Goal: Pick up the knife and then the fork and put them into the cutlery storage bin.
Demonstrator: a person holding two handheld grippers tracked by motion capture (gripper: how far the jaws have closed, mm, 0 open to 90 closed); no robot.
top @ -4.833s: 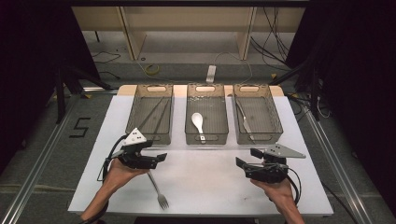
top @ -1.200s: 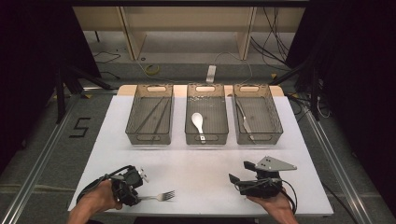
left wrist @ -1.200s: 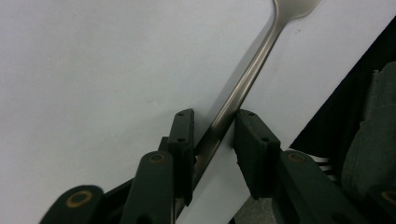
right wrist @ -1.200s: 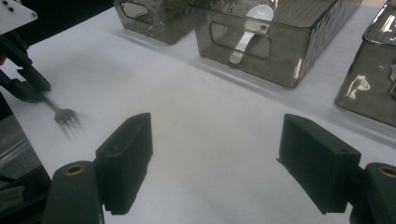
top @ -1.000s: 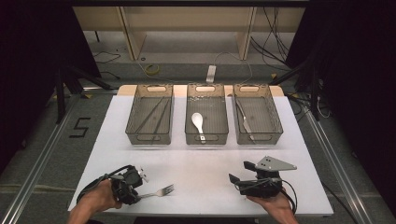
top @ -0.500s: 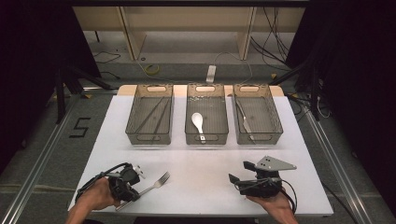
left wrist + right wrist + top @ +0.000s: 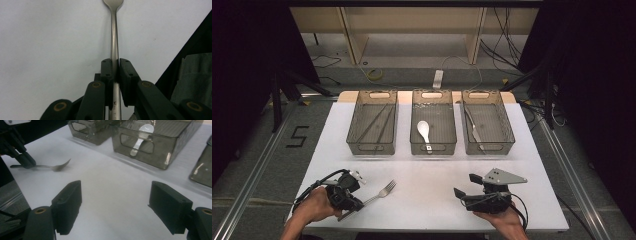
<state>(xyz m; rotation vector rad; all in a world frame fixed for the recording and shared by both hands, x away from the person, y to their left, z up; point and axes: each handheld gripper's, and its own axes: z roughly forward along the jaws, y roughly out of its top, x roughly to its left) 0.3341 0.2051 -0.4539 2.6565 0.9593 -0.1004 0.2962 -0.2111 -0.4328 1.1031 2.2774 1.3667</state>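
Observation:
A metal fork (image 7: 382, 191) lies low over the white table (image 7: 427, 175) at the front left, tines pointing toward the bins. My left gripper (image 7: 357, 205) is shut on its handle. In the left gripper view the two black pads (image 7: 107, 70) press the fork (image 7: 114, 37) shaft from both sides; the jaws have just been closing with that handle between them. My right gripper (image 7: 464, 186) rests at the front right, open with nothing between its fingers (image 7: 68, 202). The right gripper view shows the fork (image 7: 53, 166) held by the left gripper (image 7: 23, 160) across the table.
Three dark see-through bins stand in a row at the far side. The left bin (image 7: 373, 148) holds thin dark sticks, the middle bin (image 7: 433, 148) a white spoon (image 7: 424, 131), the right bin (image 7: 488, 148) a knife (image 7: 473, 131). The table's front edge lies close behind both hands.
The fork has swung in the left gripper: its tines pointed right a second ago and now point toward the bins. The left hand shifted slightly. The right gripper has stayed put.

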